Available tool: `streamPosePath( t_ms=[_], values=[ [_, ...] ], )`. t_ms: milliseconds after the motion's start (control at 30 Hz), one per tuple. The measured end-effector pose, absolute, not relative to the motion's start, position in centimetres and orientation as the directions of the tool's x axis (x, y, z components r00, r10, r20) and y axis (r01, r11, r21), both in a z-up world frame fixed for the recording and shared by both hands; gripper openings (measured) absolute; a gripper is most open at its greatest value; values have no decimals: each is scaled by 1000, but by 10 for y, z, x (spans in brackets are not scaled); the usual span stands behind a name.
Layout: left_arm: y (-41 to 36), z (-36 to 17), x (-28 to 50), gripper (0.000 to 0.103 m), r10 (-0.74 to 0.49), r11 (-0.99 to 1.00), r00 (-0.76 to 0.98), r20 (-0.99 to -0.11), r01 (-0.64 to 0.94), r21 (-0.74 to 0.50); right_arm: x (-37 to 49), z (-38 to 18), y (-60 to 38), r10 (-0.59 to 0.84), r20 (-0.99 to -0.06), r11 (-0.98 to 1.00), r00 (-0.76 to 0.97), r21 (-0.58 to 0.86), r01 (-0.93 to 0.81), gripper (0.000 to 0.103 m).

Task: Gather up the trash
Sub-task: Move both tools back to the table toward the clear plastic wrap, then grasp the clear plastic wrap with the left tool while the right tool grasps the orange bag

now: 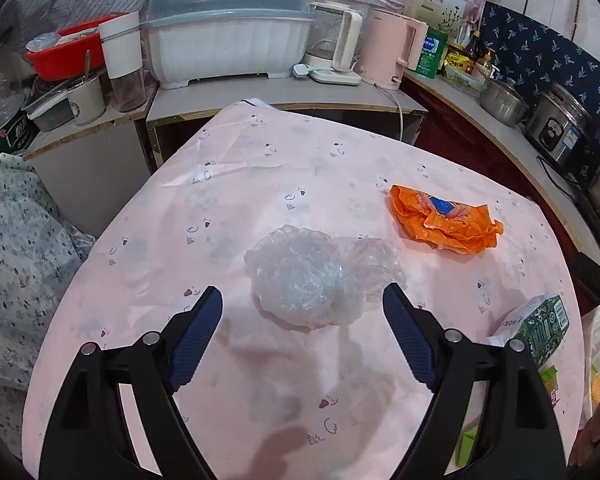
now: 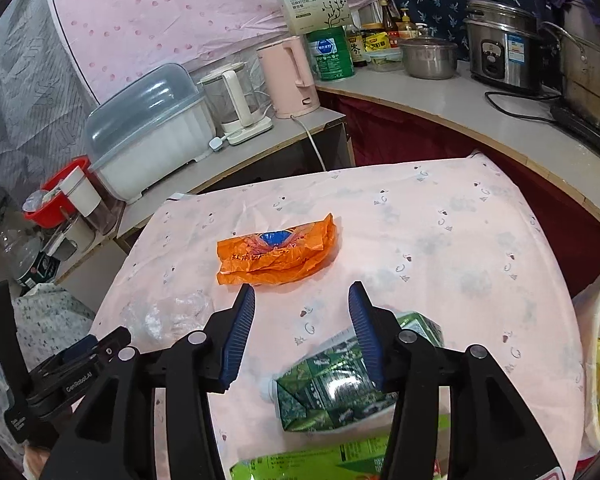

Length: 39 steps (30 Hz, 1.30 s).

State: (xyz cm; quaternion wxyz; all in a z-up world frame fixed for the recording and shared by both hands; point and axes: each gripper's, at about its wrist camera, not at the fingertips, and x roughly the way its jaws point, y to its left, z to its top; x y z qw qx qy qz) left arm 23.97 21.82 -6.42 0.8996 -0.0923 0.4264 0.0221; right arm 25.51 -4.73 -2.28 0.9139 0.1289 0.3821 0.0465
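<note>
Left wrist view: the left gripper (image 1: 302, 308) hangs above the counter (image 1: 440, 168) with its jaws wide and nothing between them; the clear plastic wad (image 1: 300, 276) lies just ahead of the fingertips, a crumpled, glossy, bubbly bundle with a thinner film lobe trailing to its right; the orange wrapper (image 1: 444, 220) sits well apart at the far right, creased and shiny with a blue printed patch; the green carton (image 1: 540, 328) shows at the right edge, squashed. The counter wears a thin pink cloth with small printed motifs, wrinkled in places. The risk here, as I judge it, is that the springy wad slips out of a closing grip, or that the jaws pinch the loose cloth beneath it and drag it along; the film lobe may also tear off and stay behind.

Right wrist view: the right gripper (image 2: 302, 300) stands with jaws moderately open and empty; the orange wrapper (image 2: 276, 256) lies just beyond the fingertips, flat, folded and slick; the green carton (image 2: 340, 380) lies beneath the gripper, partly behind the right finger, crushed and angular with a glossy printed skin and a white cap end; the clear plastic wad (image 2: 168, 312) sits to the left, near the left gripper's body (image 2: 60, 380). A flat wrapper gives the pads little to bite on, so a shallow approach could merely push it across the cloth; a descending finger could also knock the carton.
</note>
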Motion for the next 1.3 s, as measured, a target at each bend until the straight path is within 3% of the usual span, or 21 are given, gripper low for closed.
streamPosePath(
  t_ms=[300, 367, 433, 500, 733, 800, 833, 933, 1300],
  values=[
    [214, -85, 270, 78, -80, 976, 591, -802, -116, -183, 325, -58, -62, 238, -740, 922, 629, 375, 92, 48],
    [212, -87, 274, 73, -85, 977, 593, -801, -110, -185, 338, -66, -65, 249, -751, 912, 612, 394, 113, 48],
    [208, -89, 278, 60, -97, 978, 584, -806, -96, -187, 348, -72, -66, 261, -759, 902, 597, 412, 130, 49],
    [205, -92, 283, 53, -107, 978, 574, -812, -87, -191, 359, -78, -68, 274, -767, 891, 580, 430, 148, 49],
    [199, -93, 290, 38, -105, 980, 577, -810, -76, -182, 383, -99, -64, 300, -802, 873, 517, 449, 188, 50],
    [198, -93, 290, 37, -106, 981, 578, -809, -74, -181, 385, -104, -60, 306, -809, 874, 502, 447, 188, 42],
    [198, -92, 290, 36, -104, 981, 578, -810, -75, -180, 385, -107, -58, 311, -813, 875, 493, 447, 185, 25],
    [197, -91, 287, 34, -104, 980, 579, -809, -78, -181, 382, -105, -56, 314, -808, 877, 499, 448, 173, 15],
    [184, -63, 268, 26, -128, 979, 604, -787, -49, -198, 351, -52, -74, 249, -755, 893, 607, 422, 158, 11]
  ],
)
